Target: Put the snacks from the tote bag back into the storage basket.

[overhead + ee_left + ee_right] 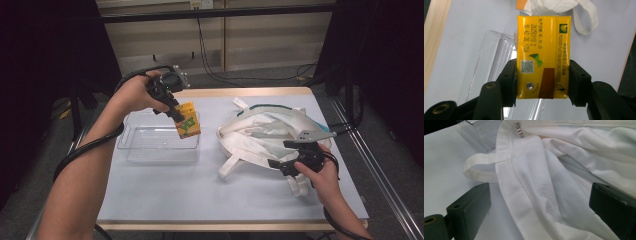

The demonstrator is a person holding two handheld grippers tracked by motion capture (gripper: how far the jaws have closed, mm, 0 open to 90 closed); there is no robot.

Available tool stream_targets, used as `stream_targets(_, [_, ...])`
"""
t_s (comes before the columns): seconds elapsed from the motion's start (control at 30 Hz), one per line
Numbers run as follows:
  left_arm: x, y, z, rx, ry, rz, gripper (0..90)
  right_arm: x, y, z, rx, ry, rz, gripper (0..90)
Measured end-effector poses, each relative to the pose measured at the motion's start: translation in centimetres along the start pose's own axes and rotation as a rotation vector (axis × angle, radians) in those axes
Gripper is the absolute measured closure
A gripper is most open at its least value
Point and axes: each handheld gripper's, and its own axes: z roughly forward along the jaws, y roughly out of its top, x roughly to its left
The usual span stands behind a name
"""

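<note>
Yellow drink carton (542, 57) held above clear plastic tray (150, 142) by left gripper (542, 82).
White fabric tote bag (270, 132) is spread on the pale table (200, 195), beside the tray. The carton is clamped between the left jaws. The right gripper (539, 207) is seen open, jaws astride the bag's hem.

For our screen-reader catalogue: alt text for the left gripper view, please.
The left gripper clamps a yellow drink carton between its black jaws, above a clear plastic tray on a pale table. A white tote bag lies beyond.
</note>
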Motion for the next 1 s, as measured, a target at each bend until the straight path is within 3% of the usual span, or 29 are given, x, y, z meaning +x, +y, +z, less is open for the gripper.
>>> stream_targets(0.13, [0.3,-0.4,0.1,0.029,-0.011,-0.008,50.2,0.0,0.0,0.0,0.002,0.000,-0.002,3.8])
stream_targets(0.17, [0.2,-0.5,0.3,0.012,0.005,-0.010,50.1,0.0,0.0,0.0,0.001,0.002,-0.002,3.8])
stream_targets(0.2, [0.4,-0.6,0.2,0.028,-0.023,-0.008,50.2,0.0,0.0,0.0,0.001,0.000,-0.002,3.8])
stream_targets(0.23, [0.3,-0.7,0.5,0.018,-0.002,-0.016,50.1,0.0,0.0,0.0,0.001,0.000,-0.002,3.8])
stream_targets(0.33, [0.3,-0.8,0.6,0.034,-0.025,-0.013,50.1,0.0,0.0,0.0,0.002,0.000,-0.001,3.8])
stream_targets(0.47, [0.4,-1.0,0.9,0.041,-0.027,-0.009,50.1,0.0,0.0,0.0,0.001,0.000,0.000,3.8])
stream_targets(0.5, [0.3,-1.1,1.1,0.040,-0.011,-0.006,50.1,0.0,0.0,0.0,0.001,-0.001,0.000,3.8])
stream_targets(0.53, [0.4,-1.1,1.0,0.047,-0.035,-0.005,50.1,-0.1,0.0,0.0,0.001,0.000,0.000,3.8])
stream_targets(0.57, [0.3,-1.2,1.3,0.030,-0.014,-0.012,50.1,-0.1,0.0,0.0,0.001,-0.001,-0.002,3.8])
stream_targets(0.6, [0.3,-1.1,1.3,0.048,-0.044,-0.002,50.1,-0.1,0.0,0.1,0.003,-0.001,0.000,3.8])
stream_targets(0.8, [0.4,-1.1,1.6,0.065,-0.049,0.024,50.0,0.0,0.0,0.2,0.005,0.003,-0.002,3.8])
stream_targets(0.83, [0.3,-1.2,1.7,0.058,-0.030,0.016,50.1,0.0,0.0,0.1,0.005,0.002,-0.002,3.8])
stream_targets(0.9, [0.4,-1.3,1.8,0.057,-0.051,0.016,50.0,0.0,0.0,0.1,0.004,0.003,-0.003,3.8])
stream_targets(1.0, [0.3,-1.4,2.1,0.058,-0.038,0.020,50.0,-0.1,-0.1,0.1,0.005,0.001,-0.003,3.9])
